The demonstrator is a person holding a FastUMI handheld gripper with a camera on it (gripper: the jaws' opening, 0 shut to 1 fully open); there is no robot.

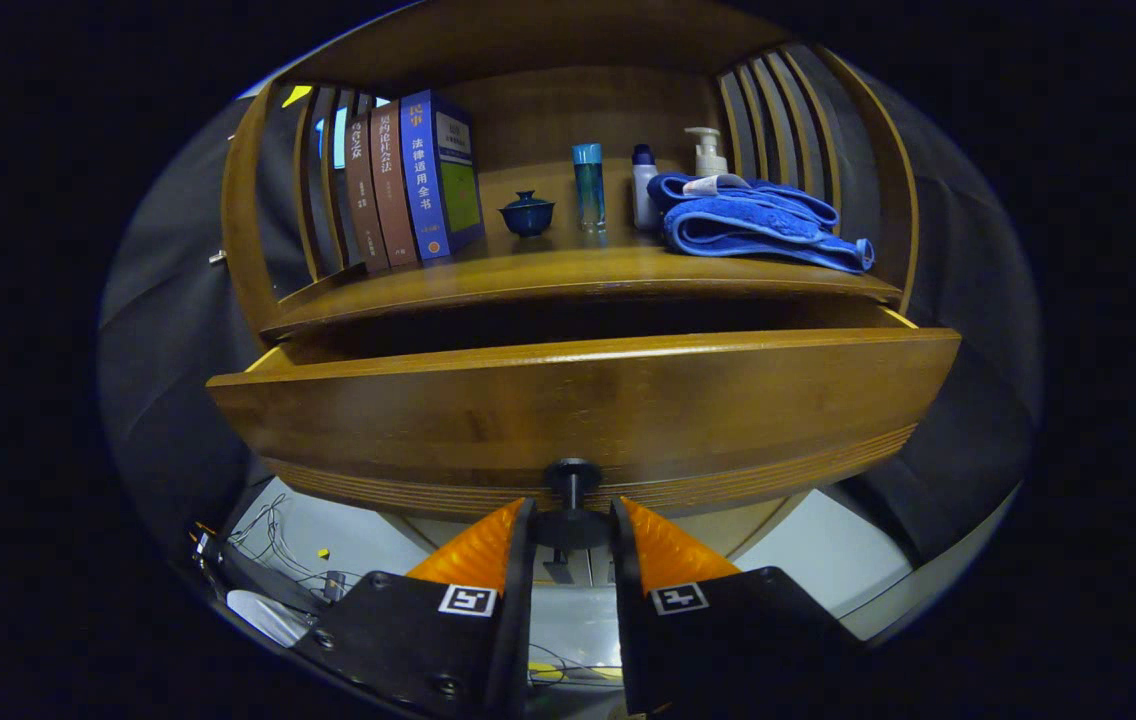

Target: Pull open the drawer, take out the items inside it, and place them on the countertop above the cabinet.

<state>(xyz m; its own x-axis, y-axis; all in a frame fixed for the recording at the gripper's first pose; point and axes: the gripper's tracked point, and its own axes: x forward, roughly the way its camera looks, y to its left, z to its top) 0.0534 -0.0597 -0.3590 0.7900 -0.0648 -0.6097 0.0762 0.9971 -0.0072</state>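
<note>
A wooden cabinet's drawer (578, 405) stands pulled partway out, its front panel close ahead of me. A dark round knob (572, 500) juts from the lower middle of that panel. My gripper (573, 520) has both fingers pressed on the knob, one on each side. Behind the drawer front a dark gap (568, 325) opens under the countertop (568, 275); what lies inside the drawer is hidden from this low angle.
On the countertop stand three books (413, 180) at the left, a small blue lidded cup (527, 213), a teal bottle (588, 185), a white bottle (643, 188), a pump bottle (706, 152) and a folded blue towel (758, 222). Cables (278, 545) lie on the floor below left.
</note>
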